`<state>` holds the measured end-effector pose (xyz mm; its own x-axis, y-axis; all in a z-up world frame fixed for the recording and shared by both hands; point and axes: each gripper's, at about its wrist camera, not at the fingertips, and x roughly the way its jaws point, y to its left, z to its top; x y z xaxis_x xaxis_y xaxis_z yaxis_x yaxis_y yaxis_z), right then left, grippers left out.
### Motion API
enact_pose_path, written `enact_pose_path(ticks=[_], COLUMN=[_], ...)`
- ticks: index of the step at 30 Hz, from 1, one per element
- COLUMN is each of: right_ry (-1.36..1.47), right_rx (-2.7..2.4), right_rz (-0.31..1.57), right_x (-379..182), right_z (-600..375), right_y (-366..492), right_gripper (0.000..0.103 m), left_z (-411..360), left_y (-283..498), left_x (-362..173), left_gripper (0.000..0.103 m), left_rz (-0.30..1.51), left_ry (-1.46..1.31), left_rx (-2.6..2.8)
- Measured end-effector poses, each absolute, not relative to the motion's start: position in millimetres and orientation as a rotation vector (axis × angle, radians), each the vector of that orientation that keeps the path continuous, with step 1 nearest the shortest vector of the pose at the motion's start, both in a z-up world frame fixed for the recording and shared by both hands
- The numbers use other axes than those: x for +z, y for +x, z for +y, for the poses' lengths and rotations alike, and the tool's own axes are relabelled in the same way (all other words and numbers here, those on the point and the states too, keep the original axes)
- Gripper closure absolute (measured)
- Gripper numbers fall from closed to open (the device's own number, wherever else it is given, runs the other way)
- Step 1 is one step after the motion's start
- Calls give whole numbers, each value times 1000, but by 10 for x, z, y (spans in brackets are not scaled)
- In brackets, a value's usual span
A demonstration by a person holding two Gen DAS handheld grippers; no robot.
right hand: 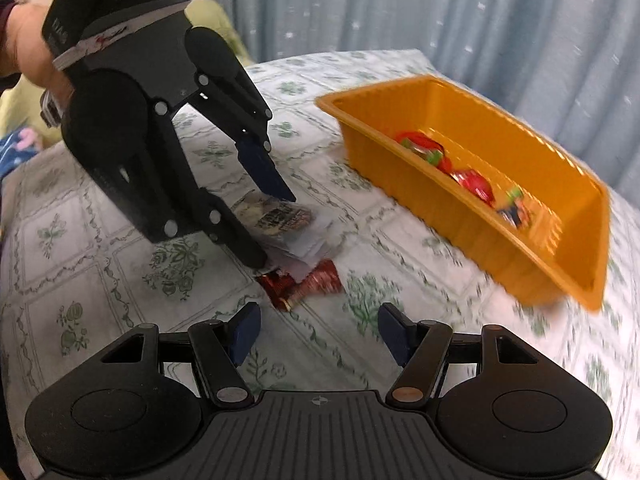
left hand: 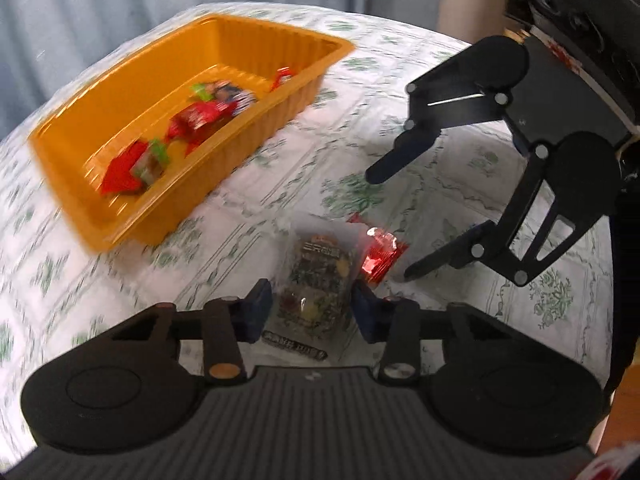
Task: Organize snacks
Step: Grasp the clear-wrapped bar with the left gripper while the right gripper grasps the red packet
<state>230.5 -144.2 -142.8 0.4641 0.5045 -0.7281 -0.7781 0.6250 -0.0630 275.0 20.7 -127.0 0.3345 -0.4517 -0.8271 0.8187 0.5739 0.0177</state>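
The left gripper [left hand: 312, 304] is straddling a clear packet [left hand: 316, 284] with jaws spread, beside a red candy [left hand: 380, 258], while the right gripper [right hand: 318, 332] is hovering open near the tray [right hand: 520, 256].

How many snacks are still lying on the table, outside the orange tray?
2. A clear snack packet lies between the left tongs, and a red candy lies touching its side. More could hide beneath them.

Showing an orange tray [left hand: 120, 216], red-and-green wrappers [left hand: 200, 114] inside, a shiny red candy [left hand: 380, 258], white cloth [left hand: 460, 184] bearing green florals.
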Motion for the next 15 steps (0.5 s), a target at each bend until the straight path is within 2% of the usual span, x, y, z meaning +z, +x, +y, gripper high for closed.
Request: enact_pose_path(ticks=[5,10,15], right_ry=[-428,-212,33], right_rx=[820,679,536], right_rz=[761,891,924], right_x=[-1419,-1404,-1371], right_z=[-1358,-1326,-1348], right_y=[2387,2487,2493], right_gripper=[38,38,38], left_z=[431,576,584], left_y=[2675,2551,2474], left_x=[-1235,-1223,-1251], left_gripper=[67,67,67], left_rz=[929,927,900], left_ry=[380,307,258], left_rx=[-669,-513,-467])
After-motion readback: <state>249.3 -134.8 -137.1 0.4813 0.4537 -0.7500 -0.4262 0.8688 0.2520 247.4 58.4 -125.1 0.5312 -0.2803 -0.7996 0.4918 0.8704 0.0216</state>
